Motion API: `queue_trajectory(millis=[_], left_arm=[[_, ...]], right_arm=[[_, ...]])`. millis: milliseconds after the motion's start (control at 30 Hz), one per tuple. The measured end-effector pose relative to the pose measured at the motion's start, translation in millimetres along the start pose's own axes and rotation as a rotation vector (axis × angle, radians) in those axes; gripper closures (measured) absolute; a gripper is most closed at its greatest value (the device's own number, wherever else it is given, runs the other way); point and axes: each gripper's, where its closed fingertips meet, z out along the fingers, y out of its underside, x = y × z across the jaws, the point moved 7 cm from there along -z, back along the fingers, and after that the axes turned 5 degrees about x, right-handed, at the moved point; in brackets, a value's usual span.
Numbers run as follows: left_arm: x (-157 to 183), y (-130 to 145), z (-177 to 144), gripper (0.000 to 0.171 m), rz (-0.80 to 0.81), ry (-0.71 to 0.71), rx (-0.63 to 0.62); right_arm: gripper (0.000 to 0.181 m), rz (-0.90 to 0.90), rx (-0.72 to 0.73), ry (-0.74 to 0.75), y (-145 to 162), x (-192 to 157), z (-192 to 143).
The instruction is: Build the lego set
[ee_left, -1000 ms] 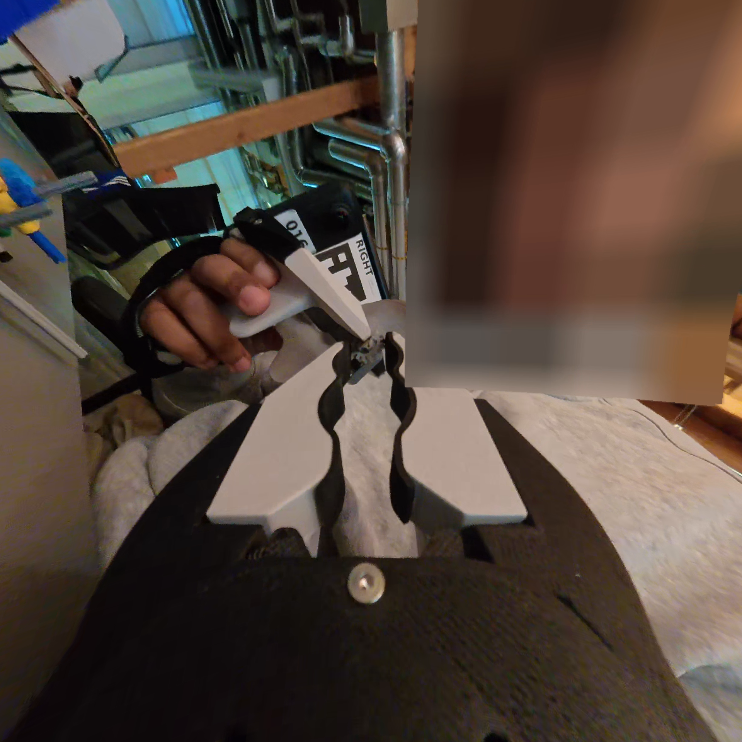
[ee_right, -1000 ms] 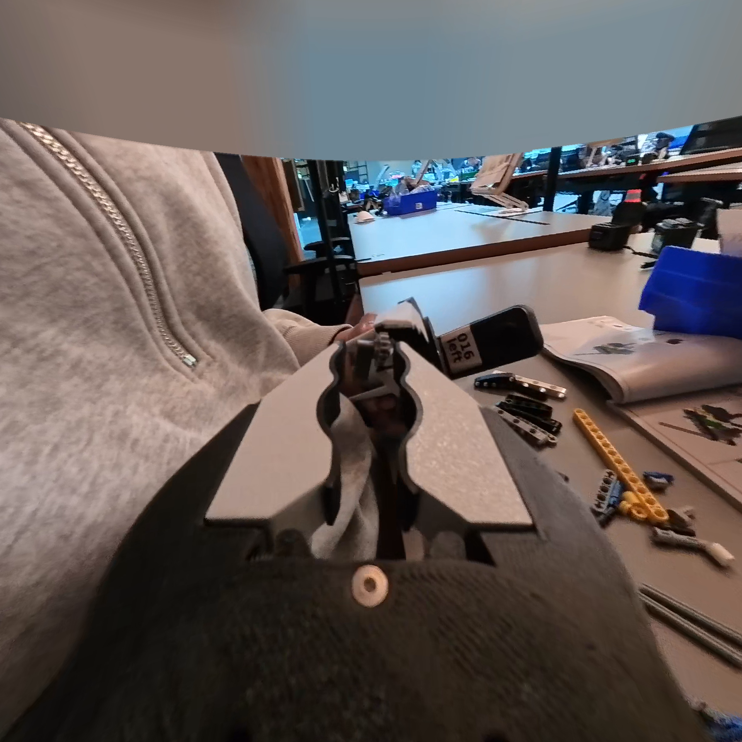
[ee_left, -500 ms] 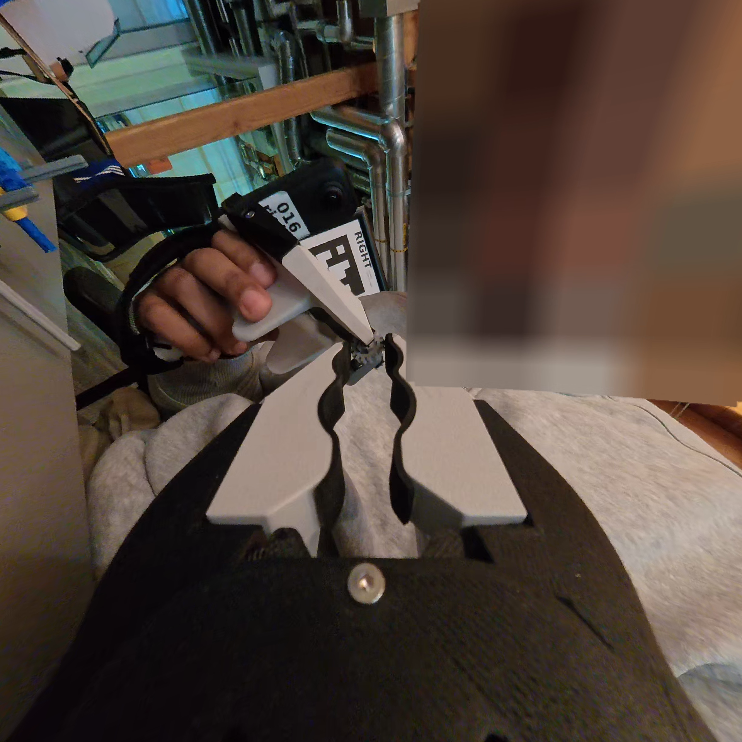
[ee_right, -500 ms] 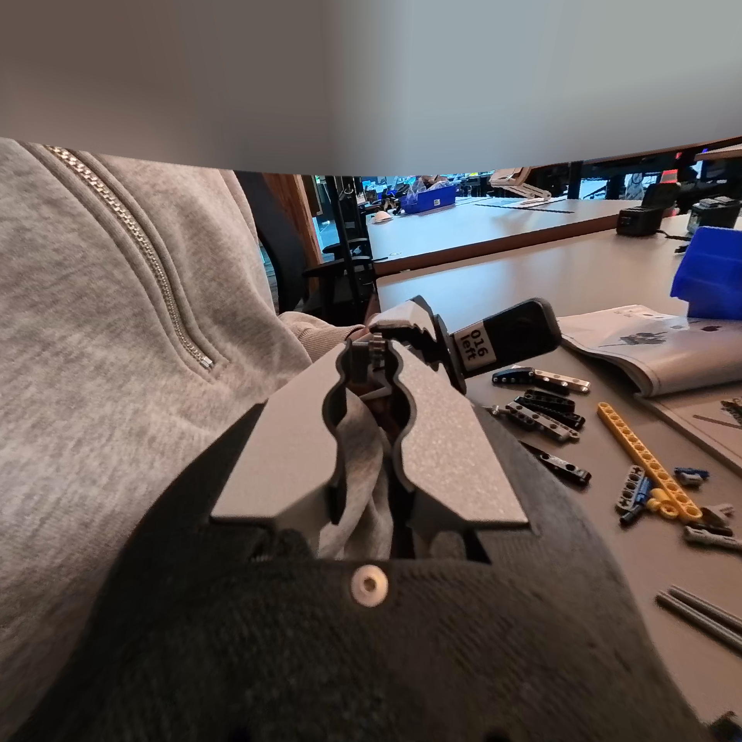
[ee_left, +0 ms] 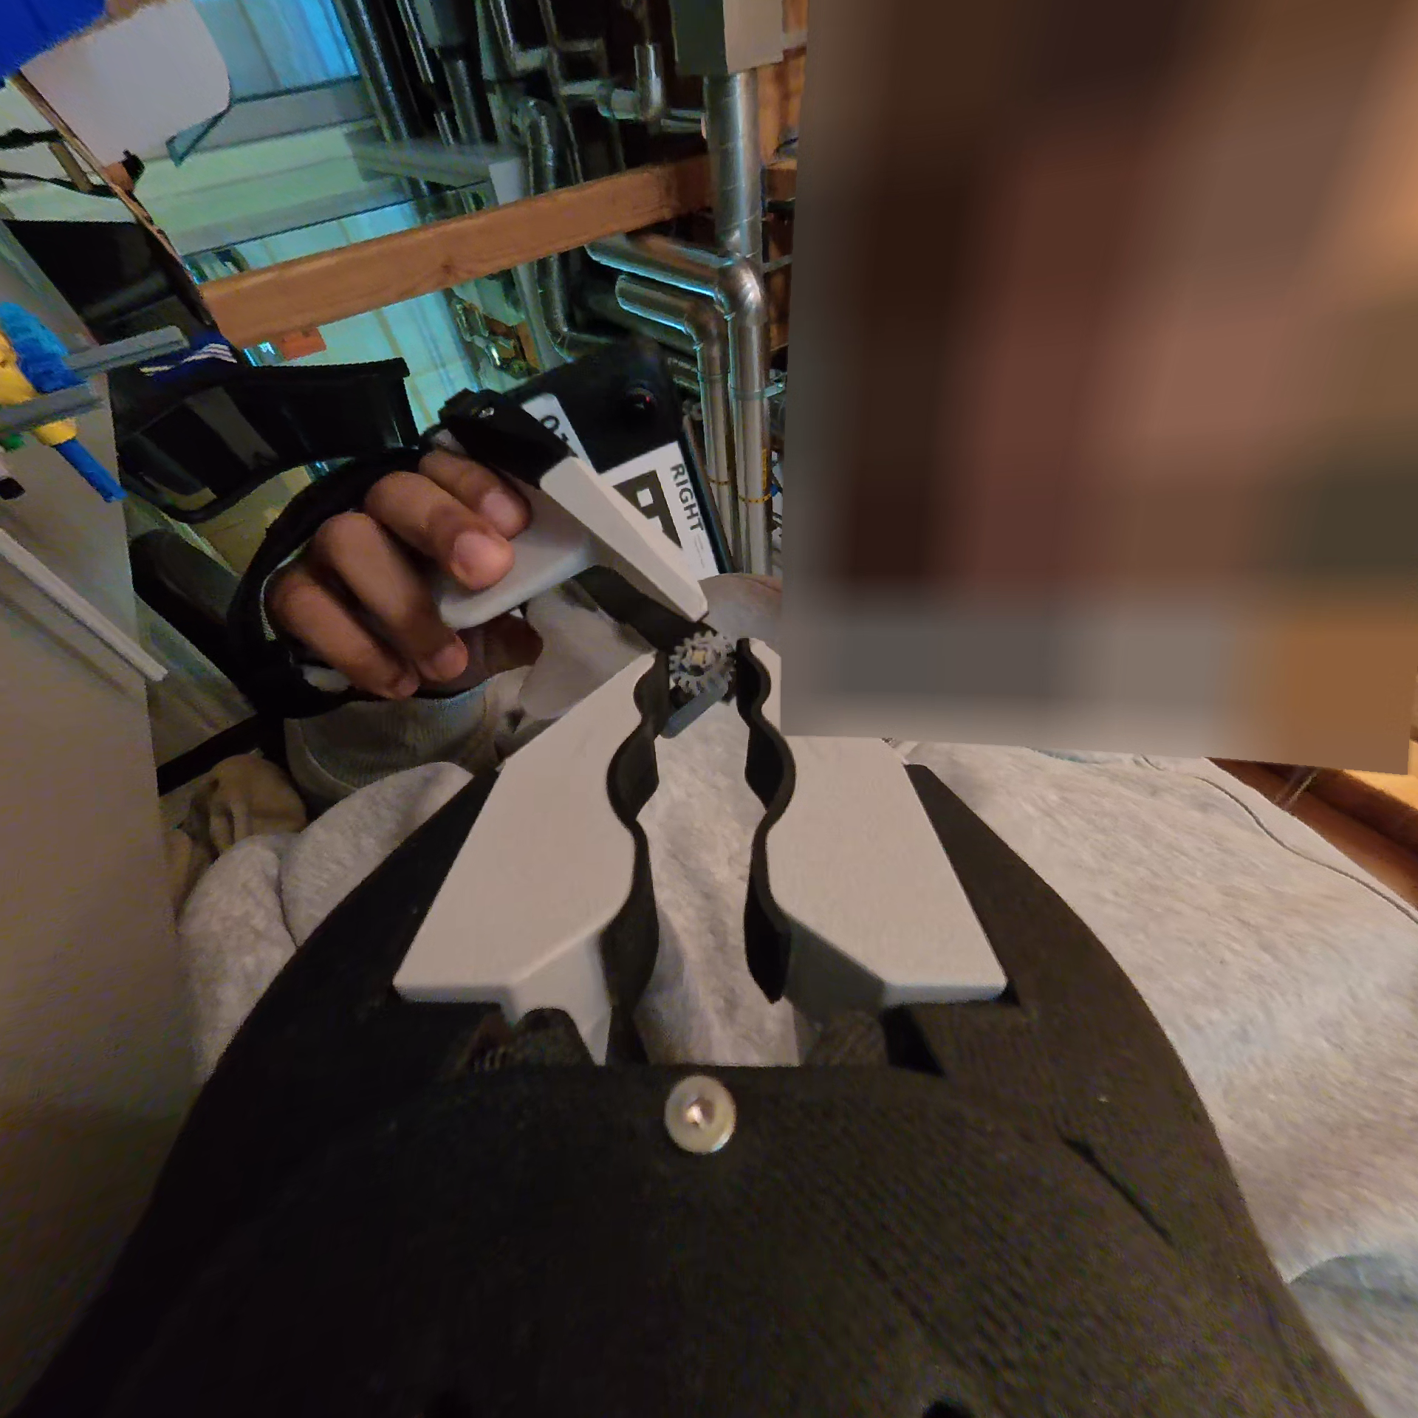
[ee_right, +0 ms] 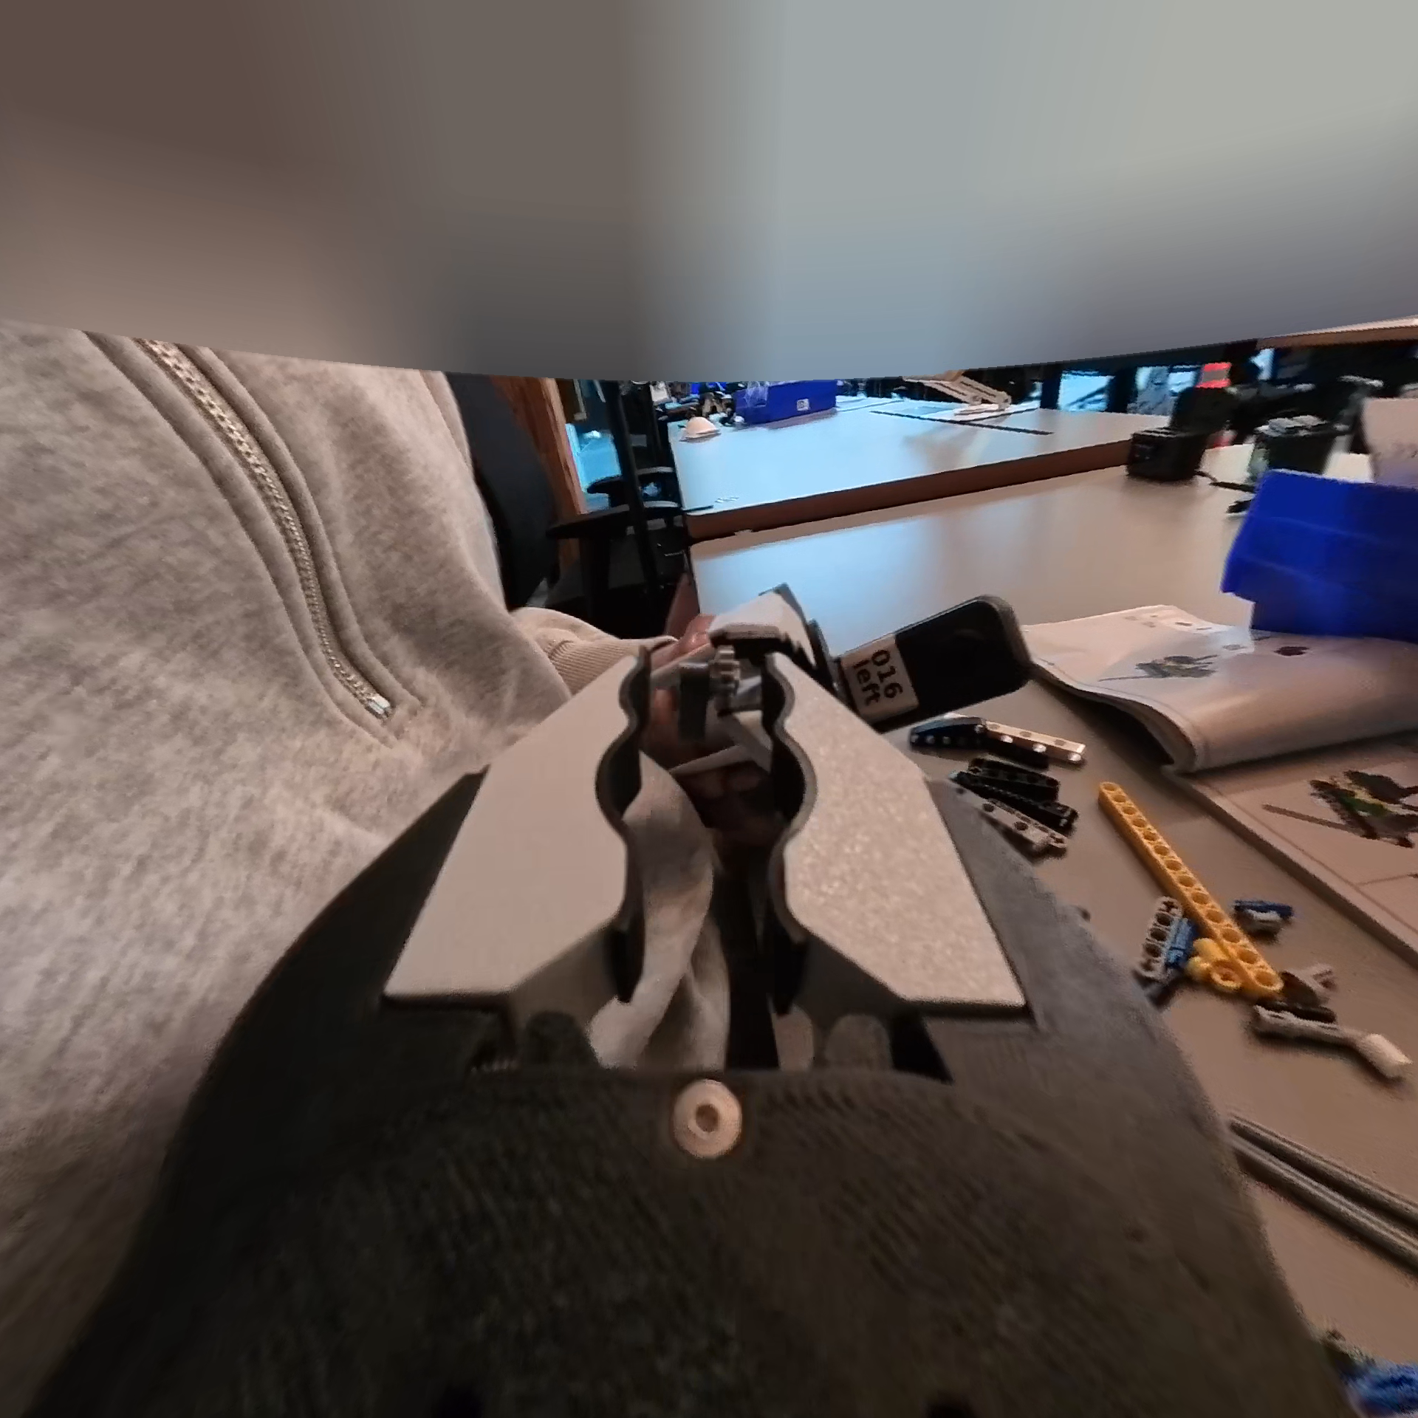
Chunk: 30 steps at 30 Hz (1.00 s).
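A small grey gear on a short grey beam [ee_left: 700, 666] sits between the tips of my left gripper [ee_left: 697, 671], which is shut on it, held in the air in front of a grey hoodie. The same assembly shows in the right wrist view [ee_right: 710, 690], between the tips of my right gripper [ee_right: 706, 675]. The right jaws stand a little apart on either side of it and do not clearly clamp it. In the left wrist view the right gripper's white finger [ee_left: 614, 537] ends just above the gear, held by a hand [ee_left: 384, 583].
On the table [ee_right: 959, 560] to the right lie black beams [ee_right: 1013, 783], a long yellow beam [ee_right: 1182, 882], small blue and grey parts, grey axles [ee_right: 1320, 1189], an open instruction booklet [ee_right: 1228, 690] and a blue bin [ee_right: 1327, 560]. The person's hoodie [ee_right: 192, 614] fills the left. Both grippers' tips are close together, under 4 cm apart.
The gear has turned and now faces the left camera. The right gripper's tip has drawn back slightly above it, and its jaws stand a bit wider. The left grip is unchanged.
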Motion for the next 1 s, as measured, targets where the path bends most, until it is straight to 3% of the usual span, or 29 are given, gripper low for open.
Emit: queue_trajectory(millis=[567, 1000], left_arm=[[-0.1, 14.3, 8.5, 0.157, -0.026, 0.022, -0.13], [2.7, 20.1, 11.8, 0.157, 0.031, -0.02, -0.21]], right_arm=[[0.166, 0.066, -0.034, -0.188, 6.0, -11.0, -3.3], [0.165, 0.088, -0.05, -0.266, 6.8, -16.0, -4.8]])
